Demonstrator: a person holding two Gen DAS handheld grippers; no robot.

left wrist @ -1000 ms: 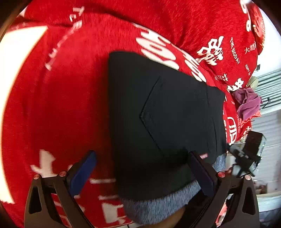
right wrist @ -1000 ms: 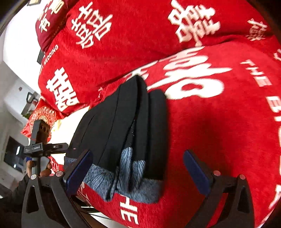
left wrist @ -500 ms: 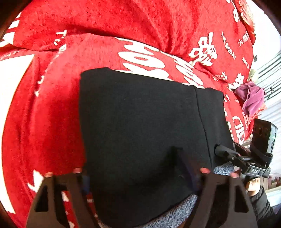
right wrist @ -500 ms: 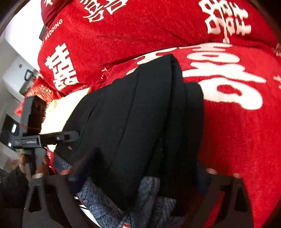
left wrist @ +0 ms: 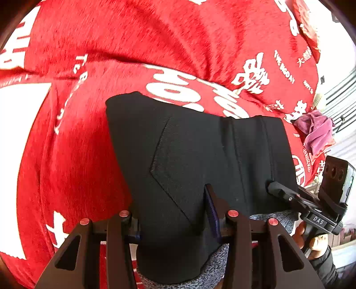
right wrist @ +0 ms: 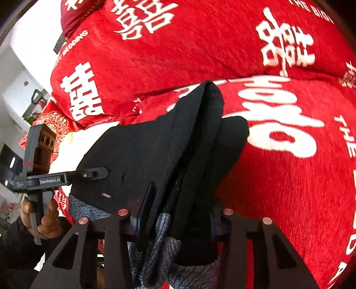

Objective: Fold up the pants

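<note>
A home bedroom, red wedding bedspread (left wrist: 93,155) with white characters, pillow (right wrist: 80,15), crumpled purple cloth (left wrist: 316,131)

folded pants (left wrist: 200,169) hide the left gripper's (left wrist: 173,224) left pad; grey waistband (right wrist: 155,262) runs off-frame.
</note>
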